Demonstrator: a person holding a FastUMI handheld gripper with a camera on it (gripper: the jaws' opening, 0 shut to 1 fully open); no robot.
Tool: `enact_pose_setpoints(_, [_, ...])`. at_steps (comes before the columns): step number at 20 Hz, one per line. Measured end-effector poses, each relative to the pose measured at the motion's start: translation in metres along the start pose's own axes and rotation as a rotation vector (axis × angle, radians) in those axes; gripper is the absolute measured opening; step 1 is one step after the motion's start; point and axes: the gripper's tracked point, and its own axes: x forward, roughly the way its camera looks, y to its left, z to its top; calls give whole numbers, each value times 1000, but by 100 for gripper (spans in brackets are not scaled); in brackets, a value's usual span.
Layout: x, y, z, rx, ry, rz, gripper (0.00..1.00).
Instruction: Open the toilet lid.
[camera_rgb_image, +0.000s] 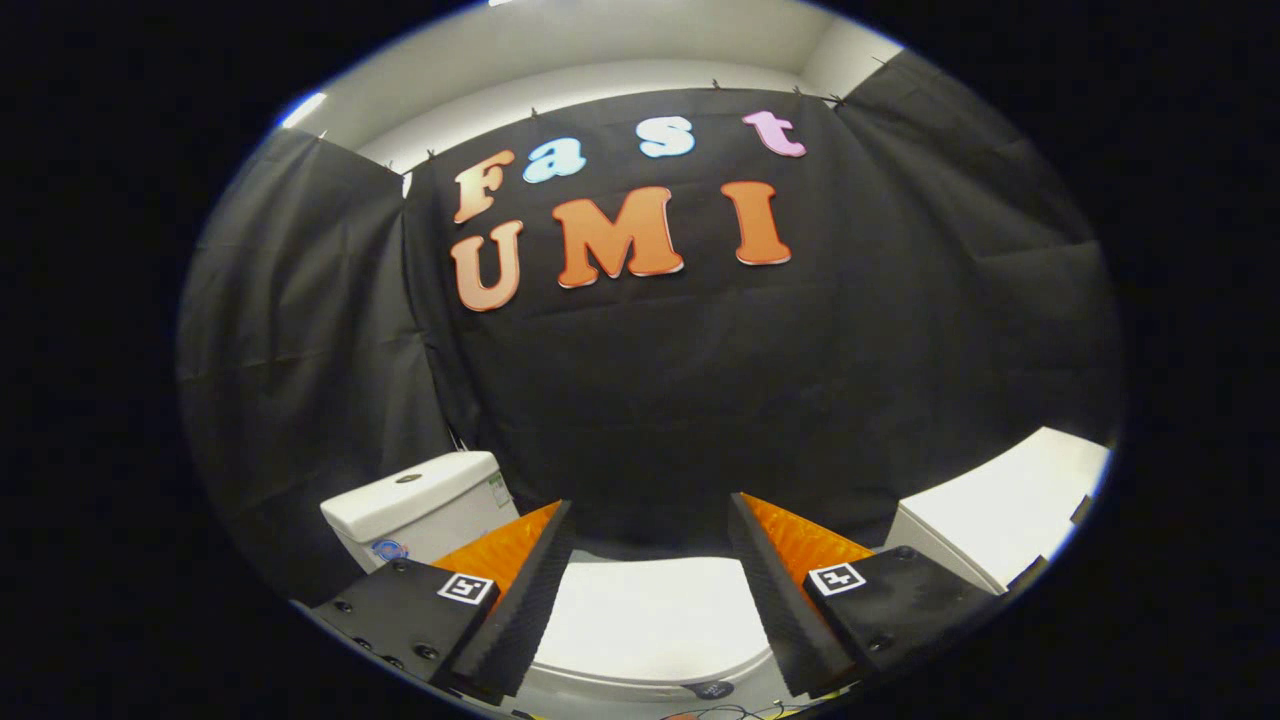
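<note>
A white toilet stands below me with its lid (650, 620) lying flat and closed. Its white tank (420, 510), with a round flush button on top, sits beyond my left finger against the black cloth wall. My gripper (650, 520) hovers above the lid, open wide, with nothing between its fingers (530, 590). The lid's flat top shows in the gap between the two fingers. The lid's front rim curves just under the finger bases. Neither finger touches the lid.
A white box-like unit (1000, 520) stands to the right of the toilet, beyond my right finger. Black cloth walls close the booth behind and to both sides. Some thin cables (730, 712) lie on the floor near the toilet's front.
</note>
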Motion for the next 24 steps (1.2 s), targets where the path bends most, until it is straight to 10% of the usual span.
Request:
enact_pose_setpoints(13, [-5, -108, -276, 487, 450, -56, 99])
enact_pose_setpoints(24, [-16, -108, -366, 863, 637, -50, 97])
